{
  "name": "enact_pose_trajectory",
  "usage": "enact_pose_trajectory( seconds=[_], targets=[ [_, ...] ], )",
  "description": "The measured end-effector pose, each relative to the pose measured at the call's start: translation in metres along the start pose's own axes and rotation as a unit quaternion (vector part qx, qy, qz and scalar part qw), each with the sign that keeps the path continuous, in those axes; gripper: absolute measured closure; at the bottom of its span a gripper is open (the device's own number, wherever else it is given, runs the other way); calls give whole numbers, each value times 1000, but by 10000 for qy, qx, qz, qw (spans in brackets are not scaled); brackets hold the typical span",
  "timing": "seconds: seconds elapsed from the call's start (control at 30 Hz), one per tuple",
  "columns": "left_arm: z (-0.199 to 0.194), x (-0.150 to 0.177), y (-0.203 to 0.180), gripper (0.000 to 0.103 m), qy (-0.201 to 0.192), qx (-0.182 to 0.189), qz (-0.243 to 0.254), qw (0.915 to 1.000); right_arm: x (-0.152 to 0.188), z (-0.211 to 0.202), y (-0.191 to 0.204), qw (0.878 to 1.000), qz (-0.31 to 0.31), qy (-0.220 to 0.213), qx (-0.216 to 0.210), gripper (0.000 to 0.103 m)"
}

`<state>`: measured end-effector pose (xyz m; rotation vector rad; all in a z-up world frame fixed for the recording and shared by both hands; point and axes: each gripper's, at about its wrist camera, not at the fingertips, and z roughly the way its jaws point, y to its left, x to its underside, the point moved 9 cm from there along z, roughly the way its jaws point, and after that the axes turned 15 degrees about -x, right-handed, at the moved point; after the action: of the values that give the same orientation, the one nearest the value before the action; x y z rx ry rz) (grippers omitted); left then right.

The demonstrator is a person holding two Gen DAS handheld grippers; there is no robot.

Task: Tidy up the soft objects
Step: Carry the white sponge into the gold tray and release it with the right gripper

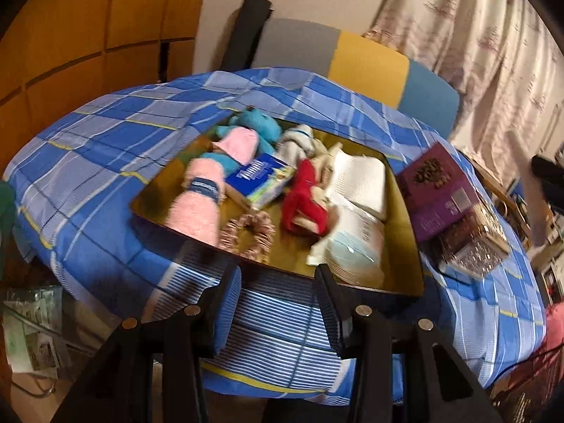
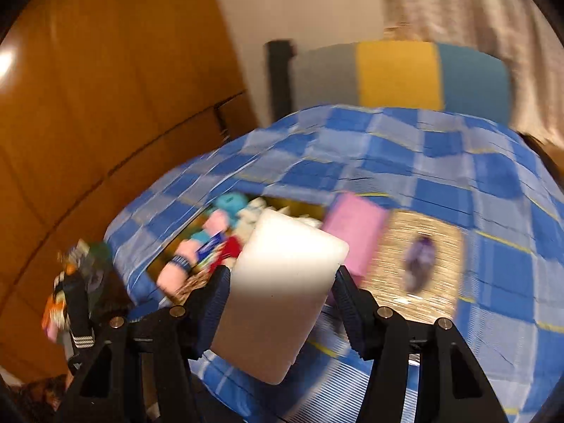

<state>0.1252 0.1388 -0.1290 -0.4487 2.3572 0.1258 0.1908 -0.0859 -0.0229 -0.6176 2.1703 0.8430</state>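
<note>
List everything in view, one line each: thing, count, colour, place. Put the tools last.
tray: 1, dark rim and gold floor, on the bed.
plush toy: 1, turquoise, far corner of the tray.
rolled towel: 1, pink with blue band, tray's left side.
scrunchie: 1, pink, tray's near edge.
red toy: 1, red, middle of the tray.
blue box: 1, blue, middle of the tray.
purple box: 1, purple, right of the tray.
bedspread: 1, blue checked, under everything.
white block: 1, white, held in the right tool.
left tool: 1, black, open and holding nothing.
right tool: 1, black, shut on the block.
</note>
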Motion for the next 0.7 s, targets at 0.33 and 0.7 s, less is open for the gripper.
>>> enact_pose_trajectory(
  seconds=[0.33, 0.7],
  targets=[
    [4, -13, 36, 59, -84, -310, -442, 9985, 9, 137, 54, 9787, -1309, 1551, -303, 42],
    [13, -12, 46, 60, 72, -287, -704, 9971, 40, 225, 82, 9340, -2400, 2609, -448, 38]
  ],
)
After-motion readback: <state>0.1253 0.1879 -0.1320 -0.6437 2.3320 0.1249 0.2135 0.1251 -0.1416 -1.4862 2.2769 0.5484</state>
